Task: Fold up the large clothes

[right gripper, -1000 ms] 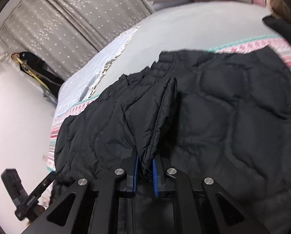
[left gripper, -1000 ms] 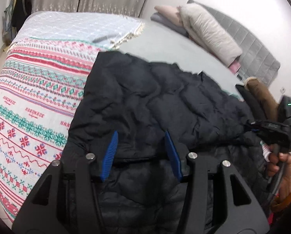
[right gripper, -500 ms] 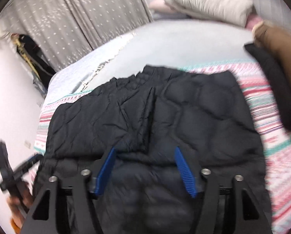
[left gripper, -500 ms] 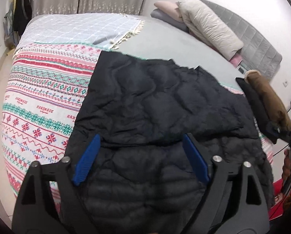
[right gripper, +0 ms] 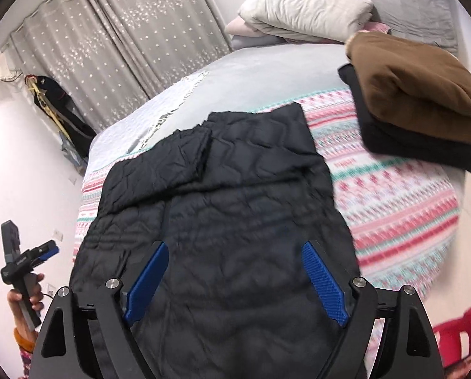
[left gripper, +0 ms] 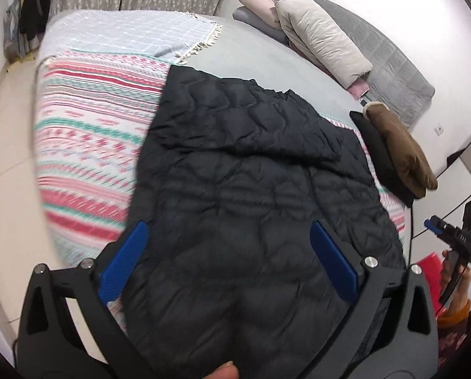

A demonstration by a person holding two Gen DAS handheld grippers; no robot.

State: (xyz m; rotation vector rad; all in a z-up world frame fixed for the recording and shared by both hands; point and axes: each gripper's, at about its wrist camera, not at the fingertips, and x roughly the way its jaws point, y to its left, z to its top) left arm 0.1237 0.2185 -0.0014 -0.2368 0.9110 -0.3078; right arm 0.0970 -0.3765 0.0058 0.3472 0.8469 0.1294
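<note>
Bedroom with white walls, grey star-dotted curtains [right gripper: 134,47] and pale floor tiles. Wide bed [left gripper: 260,60] under a grey sheet, with a pale blue checked throw with a fringe [left gripper: 128,34] at the far side and a pink, red and teal patterned blanket [left gripper: 90,145] across the near part. Stacked at the headboard end: beige pillow [left gripper: 324,41] on pinkish and grey folded bedding.

Black quilted puffer jacket [left gripper: 251,208], lying flat on the patterned blanket near the bed's front edge, partly folded: upper section doubled down over the body, with a loose flap edge running across the middle. Near it to the right, not touching, a folded brown garment [right gripper: 415,85] on top of a folded black one [right gripper: 409,139].

Left tool [left gripper: 229,268], blue pads spread wide, jaws just having been opening, above the jacket's lower part with only the fabric's surface seen between them, nothing gripped. Right tool [right gripper: 235,281] likewise released, jaws just having been opening, blue pads wide apart over the jacket's near end, no cloth pinched. Each tool visible in the other's view, held by a hand in an orange cuff. Red object [right gripper: 456,331] low at the bed's right.
</note>
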